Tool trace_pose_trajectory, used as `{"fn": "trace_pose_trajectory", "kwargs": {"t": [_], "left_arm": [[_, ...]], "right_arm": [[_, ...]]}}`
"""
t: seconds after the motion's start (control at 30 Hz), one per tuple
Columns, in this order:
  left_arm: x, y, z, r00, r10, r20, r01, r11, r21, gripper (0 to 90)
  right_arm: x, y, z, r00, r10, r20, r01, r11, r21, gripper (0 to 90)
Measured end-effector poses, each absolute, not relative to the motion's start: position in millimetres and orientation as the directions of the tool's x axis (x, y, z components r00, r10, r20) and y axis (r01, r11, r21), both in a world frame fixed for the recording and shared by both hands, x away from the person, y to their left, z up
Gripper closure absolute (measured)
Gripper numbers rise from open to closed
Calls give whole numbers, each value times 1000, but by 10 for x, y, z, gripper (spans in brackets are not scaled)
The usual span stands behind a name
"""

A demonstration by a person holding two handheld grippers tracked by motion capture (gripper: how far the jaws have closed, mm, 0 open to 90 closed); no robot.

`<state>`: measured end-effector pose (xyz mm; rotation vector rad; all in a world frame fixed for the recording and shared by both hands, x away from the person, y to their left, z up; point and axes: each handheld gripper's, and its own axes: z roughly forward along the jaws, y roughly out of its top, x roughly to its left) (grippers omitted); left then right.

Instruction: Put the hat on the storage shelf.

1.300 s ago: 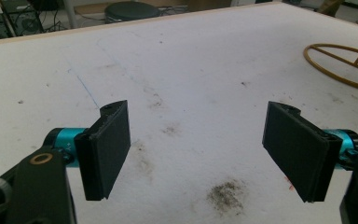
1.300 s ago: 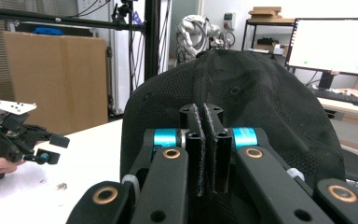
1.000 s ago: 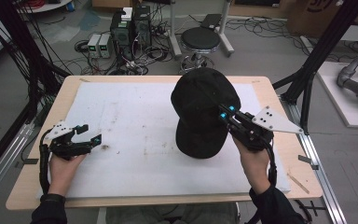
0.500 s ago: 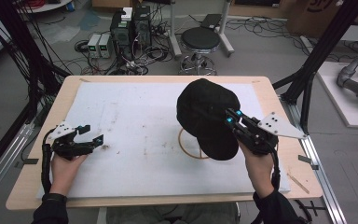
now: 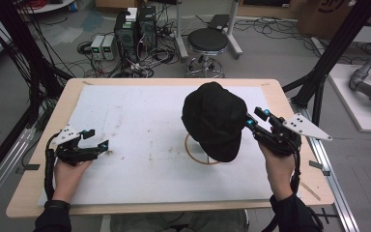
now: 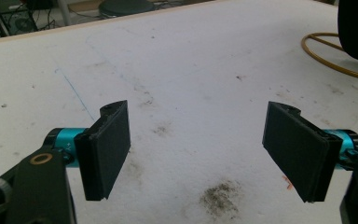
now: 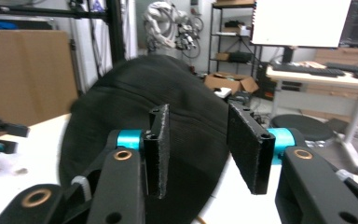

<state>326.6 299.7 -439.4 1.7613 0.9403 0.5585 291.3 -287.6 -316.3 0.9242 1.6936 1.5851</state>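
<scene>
- The left hand-held gripper (image 5: 95,141) rests low at the near left of the white-covered surface (image 5: 140,121). Its jaws stand wide apart with nothing between them.
- The right hand-held gripper (image 5: 255,118) sits at the near right. Its jaws have just been opening and now stand about half apart. In the right gripper view the black pads (image 7: 244,144) flank the black knitted soft cap (image 5: 215,121) without pressing it, though motion blur makes that hard to settle.
- The cap sits right of centre on the surface, propped over a thin yellowish ring (image 5: 198,157) and tilted.
- I judge the cap light, limp and easily crumpled, not slippery. A pinch on the brim or a fold of the edge should hold best.
- The high view shows the ring under the cap. The left gripper view shows part of the ring (image 6: 328,58) and stains on the cover up close.
</scene>
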Motion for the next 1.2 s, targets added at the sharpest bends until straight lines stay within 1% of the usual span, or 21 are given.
{"fn": "trace_pose_trajectory", "kwargs": {"t": [0.03, 0.07, 0.27, 0.33, 0.43, 0.47, 0.5, 0.53, 0.6, 0.63, 0.77, 0.93, 1.2], "left_arm": [[3264, 2999, -4391, 588, 807, -57, 332, -176, 927, 233], [3264, 3001, -4389, 588, 806, -58, 329, -173, 928, 233], [3275, 2993, -4381, 590, 806, -56, 321, -170, 932, 231], [3276, 2988, -4376, 592, 804, -55, 316, -169, 934, 230], [3285, 2964, -4362, 597, 800, -52, 311, -172, 935, 230], [3287, 2948, -4352, 600, 799, -39, 296, -176, 939, 229], [3287, 2948, -4352, 600, 799, -39, 296, -176, 939, 229], [3288, 2928, -4347, 597, 801, -33, 286, -174, 942, 229], [3288, 2919, -4346, 597, 802, -32, 285, -175, 942, 229], [3289, 2902, -4346, 596, 803, -24, 283, -182, 942, 227], [3286, 2872, -4342, 596, 803, -13, 275, -190, 942, 219], [3290, 2828, -4351, 604, 797, -1, 275, -207, 939, 215], [3293, 2766, -4356, 613, 790, 12, 280, -231, 932, 210]], "right_arm": [[2913, -2876, -3163, -553, 833, 15, 70, 28, 997, 551], [2948, -2954, -3199, -542, 840, 24, 78, 22, 997, 488], [3057, -3186, -3356, -524, 850, 54, 119, 11, 993, 372], [3079, -3222, -3395, -518, 854, 50, 126, 18, 992, 359], [3156, -3371, -3576, -492, 869, 52, 154, 28, 988, 320], [3174, -3410, -3624, -488, 871, 62, 169, 24, 985, 306], [3174, -3410, -3624, -488, 871, 62, 169, 24, 985, 306], [3207, -3476, -3720, -474, 877, 78, 198, 19, 980, 297], [3223, -3505, -3767, -466, 881, 82, 206, 17, 978, 290], [3247, -3547, -3849, -461, 881, 105, 230, 4, 973, 280], [3289, -3584, -3983, -442, 891, 105, 255, 12, 967, 267], [3317, -3633, -4079, -415, 903, 110, 282, 13, 959, 262], [3342, -3653, -4153, -404, 907, 118, 310, 15, 950, 246]]}}
